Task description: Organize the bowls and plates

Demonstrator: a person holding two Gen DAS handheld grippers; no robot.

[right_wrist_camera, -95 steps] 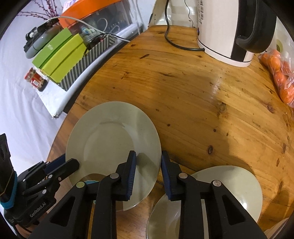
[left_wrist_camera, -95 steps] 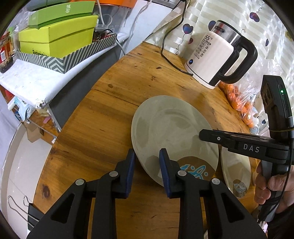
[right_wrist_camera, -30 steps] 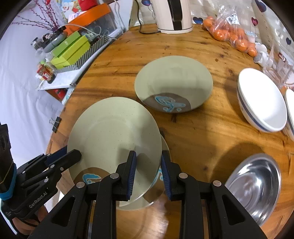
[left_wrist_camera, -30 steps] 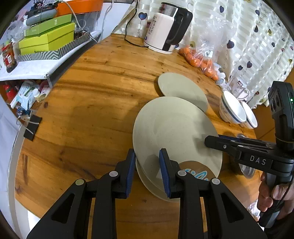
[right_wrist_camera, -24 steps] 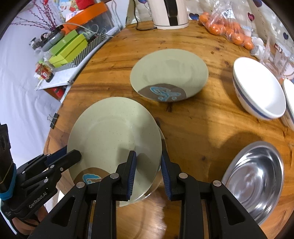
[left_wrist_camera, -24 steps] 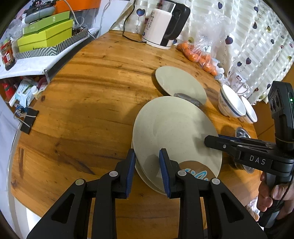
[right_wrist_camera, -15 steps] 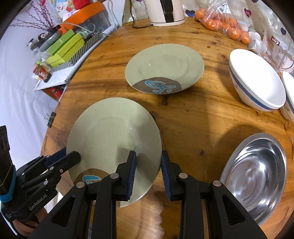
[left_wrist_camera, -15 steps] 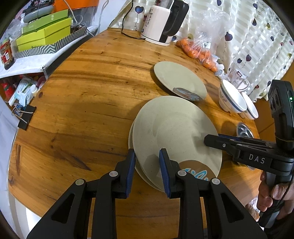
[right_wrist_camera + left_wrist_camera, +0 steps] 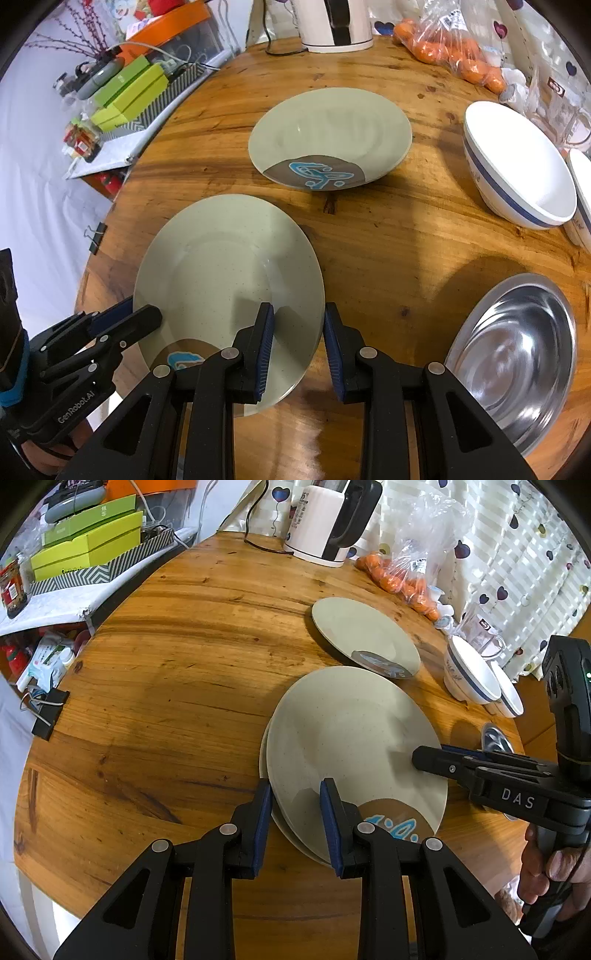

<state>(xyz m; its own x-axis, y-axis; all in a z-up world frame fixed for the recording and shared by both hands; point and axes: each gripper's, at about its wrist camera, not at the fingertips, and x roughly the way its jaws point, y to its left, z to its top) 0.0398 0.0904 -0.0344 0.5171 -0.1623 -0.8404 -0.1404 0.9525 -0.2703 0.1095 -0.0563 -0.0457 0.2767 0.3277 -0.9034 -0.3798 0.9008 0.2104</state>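
Plates are stacked near the front edge of the round wooden surface [image 9: 177, 672]: a top plate [image 9: 351, 734] is seen over a lower plate [image 9: 266, 753], of which only a thin crescent of rim shows at the left in the left wrist view. In the right wrist view the lower plate is hidden altogether. The left gripper [image 9: 295, 808] straddles the near rim of the top plate, its fingers [image 9: 263, 812] set apart with a gap to the rim on both sides. The right gripper [image 9: 298, 336] straddles the opposite rim, its fingers [image 9: 266, 332] likewise parted; whether any pad touches the plate cannot be told. Whether the top plate rests fully on the lower one cannot be told either.

A third plate [image 9: 328, 136] lies apart, farther back, with a blue figure on a brown patch; the same patch on the top plate is partly covered by the grippers. Two white bowls [image 9: 517, 166] with a blue band are at the right, the second cut off by the frame. A steel bowl [image 9: 517, 358] is near the right gripper, its edge cropped.

"DAS" is read on the right gripper and "GenRobot.AI" on the left. A kettle [image 9: 328, 520] is cut off at the top; its print is too small to read. A bag of oranges [image 9: 402, 576] lies beside it.
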